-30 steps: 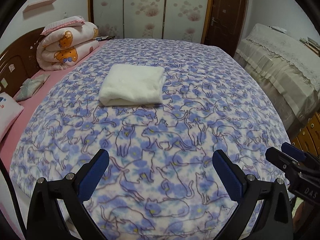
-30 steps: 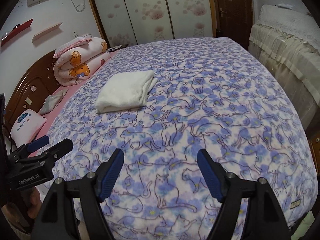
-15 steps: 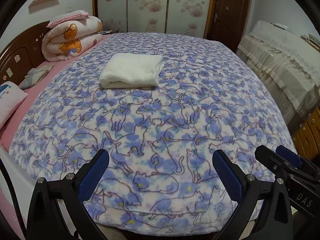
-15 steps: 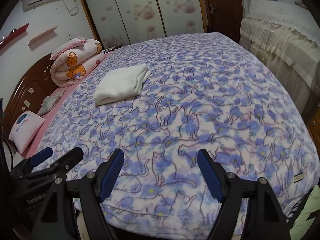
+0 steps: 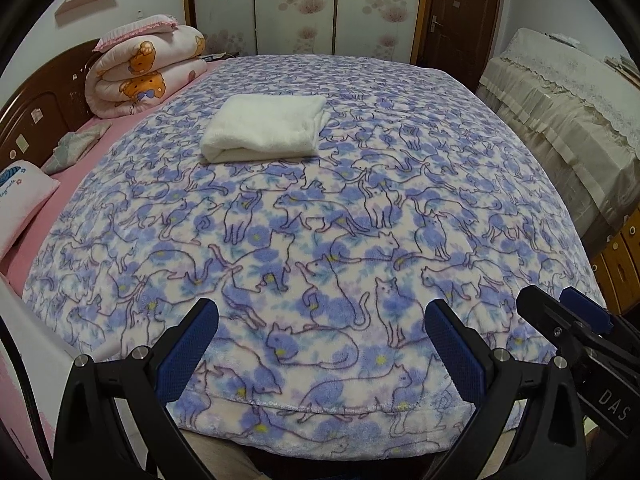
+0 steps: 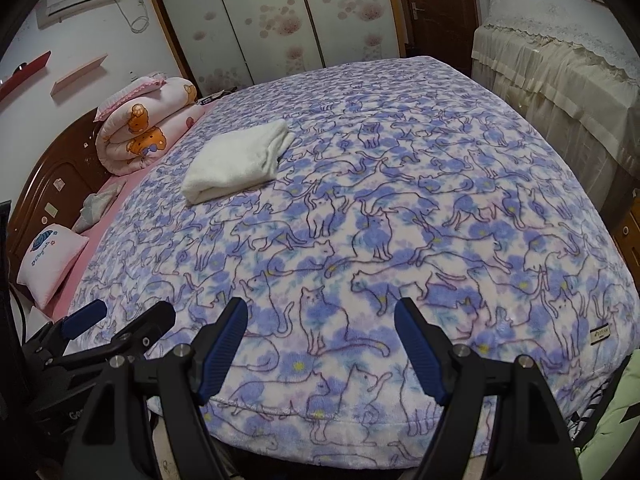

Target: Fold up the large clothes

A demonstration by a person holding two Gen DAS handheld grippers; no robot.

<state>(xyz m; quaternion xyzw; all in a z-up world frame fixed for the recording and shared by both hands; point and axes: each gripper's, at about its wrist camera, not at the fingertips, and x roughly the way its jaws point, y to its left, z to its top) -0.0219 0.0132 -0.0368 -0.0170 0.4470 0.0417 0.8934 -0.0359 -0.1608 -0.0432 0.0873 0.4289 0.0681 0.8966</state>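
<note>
1. I'm holding both claws side by side over the near edge of the cat-print blanket (image 5: 320, 208), which is lying spread flat across the bed (image 5: 36, 216), its long axis running away from me toward the far wardrobe (image 5: 296, 4).
2. The left gripper (image 5: 320, 344) is standing with its jaws wide apart, nothing between the pads, only blanket showing below.
3. The right gripper (image 6: 320, 344) is looking the same: jaws spread, clamping nothing, hovering just above the hem.
4. The near hem (image 6: 288, 408) is lying directly under and slightly ahead of both claws, running left to right, so I'm judging each hand equally near its own stretch of it.
5. A folded white towel (image 5: 264, 132) is sitting on the blanket farther in, toward the left, well apart from both claws.
6. I'm reckoning the coming move is a drop onto that hem, left claw toward the left corner, right claw toward the corner with the label (image 6: 600, 334).
</note>
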